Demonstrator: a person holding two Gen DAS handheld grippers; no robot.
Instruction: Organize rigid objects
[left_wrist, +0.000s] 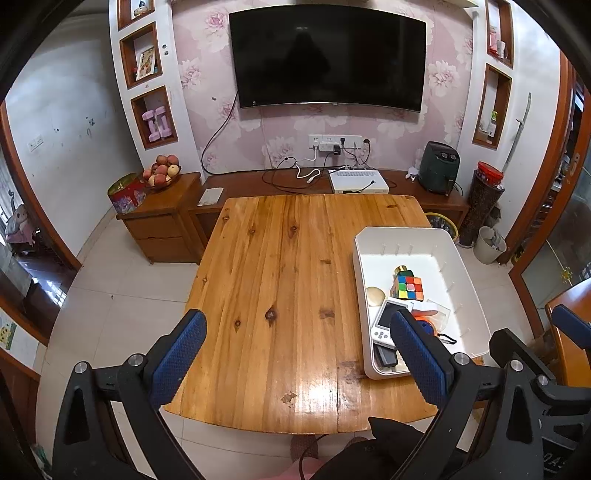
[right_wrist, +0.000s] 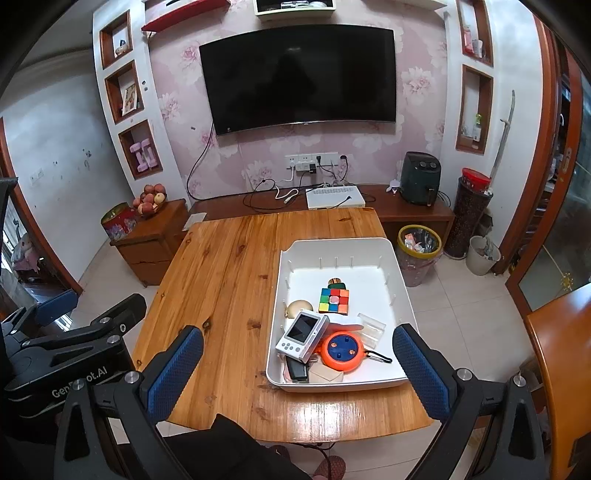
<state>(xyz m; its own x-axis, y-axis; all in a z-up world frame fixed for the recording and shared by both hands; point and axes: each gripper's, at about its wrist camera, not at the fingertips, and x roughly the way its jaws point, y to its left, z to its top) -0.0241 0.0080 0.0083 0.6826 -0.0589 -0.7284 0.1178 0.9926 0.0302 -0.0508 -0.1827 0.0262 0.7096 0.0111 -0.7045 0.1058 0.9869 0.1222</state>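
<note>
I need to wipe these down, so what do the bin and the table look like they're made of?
Bin: apparently white plastic, smooth, semi-matte, with moulded ribs on its walls. Table: wood planks with visible grain and knots, probably varnished, given the glossy glare near the front edge.

Wooden table (right_wrist: 229, 280), white bin (right_wrist: 402, 295) resting near its right edge

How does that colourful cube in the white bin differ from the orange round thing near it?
The cube is boxy and patchworked in many colours; the orange disc is round and one colour, with a blue centre. The cube sits mid-bin on bare floor; the disc lies nearer the front wall among other items. A black clip trails from the disc; the cube has no attachment. Both lie inside the white bin, untouched by either gripper.
</note>
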